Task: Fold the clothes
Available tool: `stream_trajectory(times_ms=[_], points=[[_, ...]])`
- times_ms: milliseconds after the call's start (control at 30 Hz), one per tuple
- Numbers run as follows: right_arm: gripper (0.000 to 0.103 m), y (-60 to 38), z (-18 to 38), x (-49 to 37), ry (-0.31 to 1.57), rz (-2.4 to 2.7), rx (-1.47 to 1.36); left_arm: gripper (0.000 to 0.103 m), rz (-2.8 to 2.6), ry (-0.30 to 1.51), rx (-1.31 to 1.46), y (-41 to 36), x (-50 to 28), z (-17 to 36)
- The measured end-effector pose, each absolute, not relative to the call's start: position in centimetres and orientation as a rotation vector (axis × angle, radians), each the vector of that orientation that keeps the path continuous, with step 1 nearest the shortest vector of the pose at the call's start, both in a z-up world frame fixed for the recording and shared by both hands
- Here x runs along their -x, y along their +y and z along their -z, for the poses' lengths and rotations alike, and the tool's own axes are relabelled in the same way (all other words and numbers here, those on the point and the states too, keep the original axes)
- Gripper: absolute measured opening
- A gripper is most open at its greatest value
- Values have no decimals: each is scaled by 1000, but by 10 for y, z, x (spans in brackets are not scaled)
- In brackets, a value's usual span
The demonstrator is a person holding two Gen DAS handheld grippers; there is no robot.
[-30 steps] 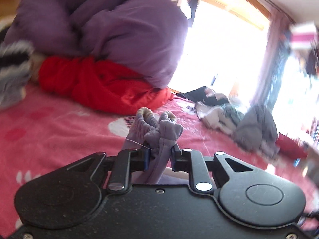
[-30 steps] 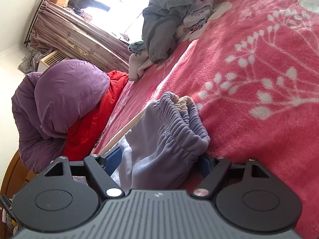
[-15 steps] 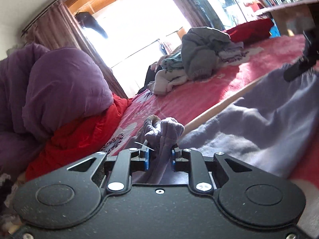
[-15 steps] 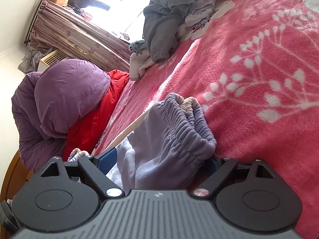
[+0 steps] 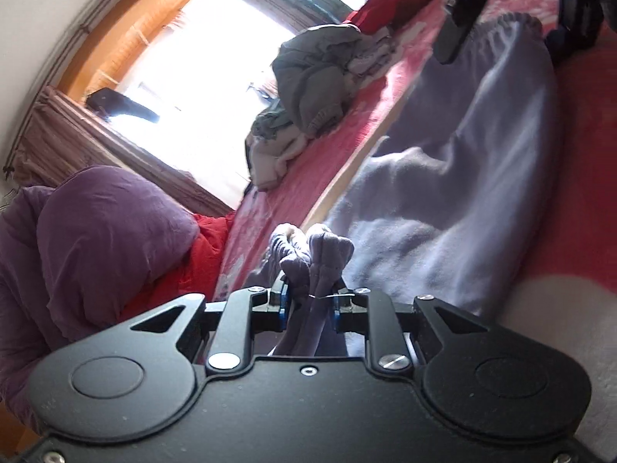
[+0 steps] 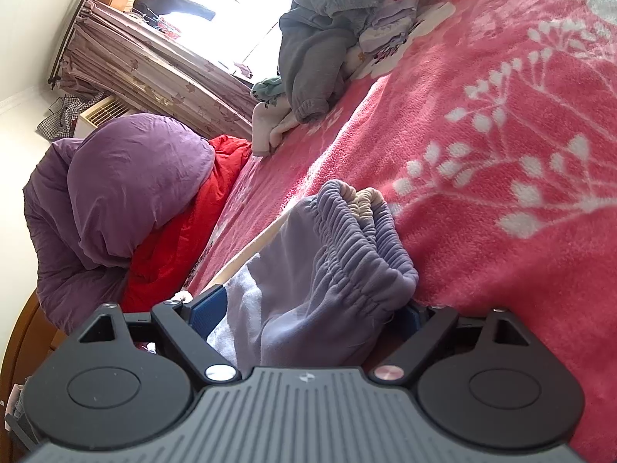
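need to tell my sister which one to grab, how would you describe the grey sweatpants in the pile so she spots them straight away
Start at the bright window with the brown curtains, then drop to the clothes pile on the pink floral blanket just below it. The grey sweatpants drape over the top of that pile, one cuffed leg hanging down. They are the only dark grey piece; the garments under them are pale.

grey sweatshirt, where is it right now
The grey sweatshirt tops the clothes pile at the bed's far end by the window, beyond the lavender pants.
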State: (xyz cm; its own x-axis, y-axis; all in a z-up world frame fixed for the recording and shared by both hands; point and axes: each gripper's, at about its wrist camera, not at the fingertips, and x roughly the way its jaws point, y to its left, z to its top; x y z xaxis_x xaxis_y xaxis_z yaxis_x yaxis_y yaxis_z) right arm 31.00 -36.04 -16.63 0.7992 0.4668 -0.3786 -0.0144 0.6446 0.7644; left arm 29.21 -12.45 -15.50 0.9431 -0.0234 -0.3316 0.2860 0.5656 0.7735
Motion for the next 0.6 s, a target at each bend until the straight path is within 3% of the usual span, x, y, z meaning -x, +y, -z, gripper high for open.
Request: stream_trajectory(times_ms=[100, 167, 300, 333, 367, 433, 600], points=[[87, -361, 167, -310, 597, -295, -832, 44, 352, 353, -919, -126, -282, 142], [87, -361, 167, -311, 597, -296, -831, 53, 430, 370, -831, -120, -278, 123], [87, -361, 167, -311, 598, -299, -831, 54, 507, 402, -521, -87, -292, 82], [87, -361, 167, -311, 598, -300, -831, 48, 463, 406, -427, -75, -302, 75], [87, -362, 167, -311, 598, -300, -832, 36, 391, 412, -356, -64, -315, 73], [87, -361, 167, -311, 599, -300, -831, 27, 275, 450, -277, -48, -338, 77], [87, -360, 166, -312, 600, -299, -818, 24, 286, 592, -304, -64, -364, 104]])
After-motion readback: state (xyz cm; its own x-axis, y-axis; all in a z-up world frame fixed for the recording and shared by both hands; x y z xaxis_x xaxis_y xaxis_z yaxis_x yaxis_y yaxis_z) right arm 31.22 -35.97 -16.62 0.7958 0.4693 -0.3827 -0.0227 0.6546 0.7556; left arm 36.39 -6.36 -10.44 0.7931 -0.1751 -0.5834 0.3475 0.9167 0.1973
